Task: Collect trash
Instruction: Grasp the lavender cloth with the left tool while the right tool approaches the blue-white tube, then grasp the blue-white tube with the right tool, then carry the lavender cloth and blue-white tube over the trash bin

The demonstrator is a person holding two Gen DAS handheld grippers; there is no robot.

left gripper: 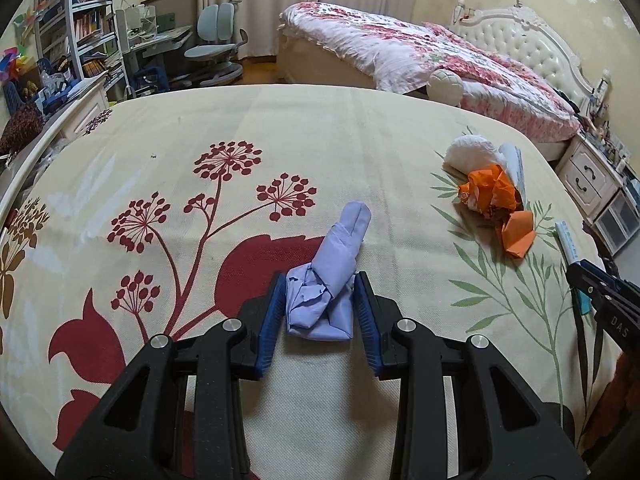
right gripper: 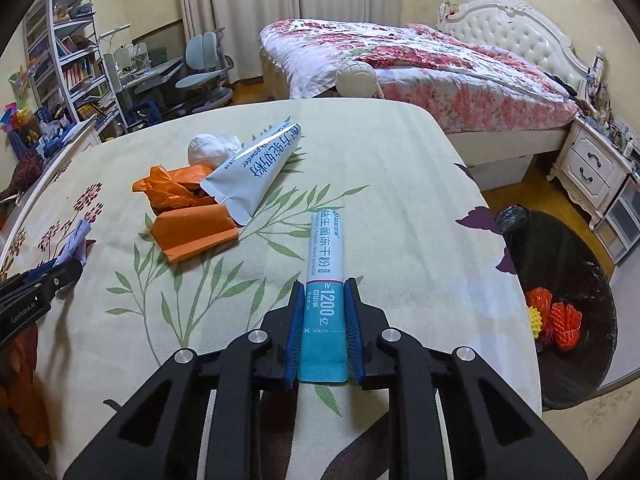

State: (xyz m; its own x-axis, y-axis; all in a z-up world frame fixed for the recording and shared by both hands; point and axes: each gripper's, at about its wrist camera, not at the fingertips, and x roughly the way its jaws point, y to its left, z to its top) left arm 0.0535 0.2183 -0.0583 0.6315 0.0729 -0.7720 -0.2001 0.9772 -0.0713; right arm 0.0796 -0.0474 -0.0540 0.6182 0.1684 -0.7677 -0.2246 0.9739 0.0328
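Left wrist view: my left gripper (left gripper: pixel 320 304) brackets soft lilac paper (left gripper: pixel 326 280); right gripper (right gripper: pixel 322 330) fingers pinch the light, slippery sachet (right gripper: pixel 325 280), bin (right gripper: pixel 560 320) at 3 o'clock.

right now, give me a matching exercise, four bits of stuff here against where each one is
Things:
1. purple paper wad
2. teal sachet
3. orange paper
4. orange mesh balls

Places:
A. inside the black bin
B. between the right tongs
C. loose on the tablecloth, beside a white pouch
D. between the left tongs

Pairs: 1-D, 2-B, 3-C, 4-A
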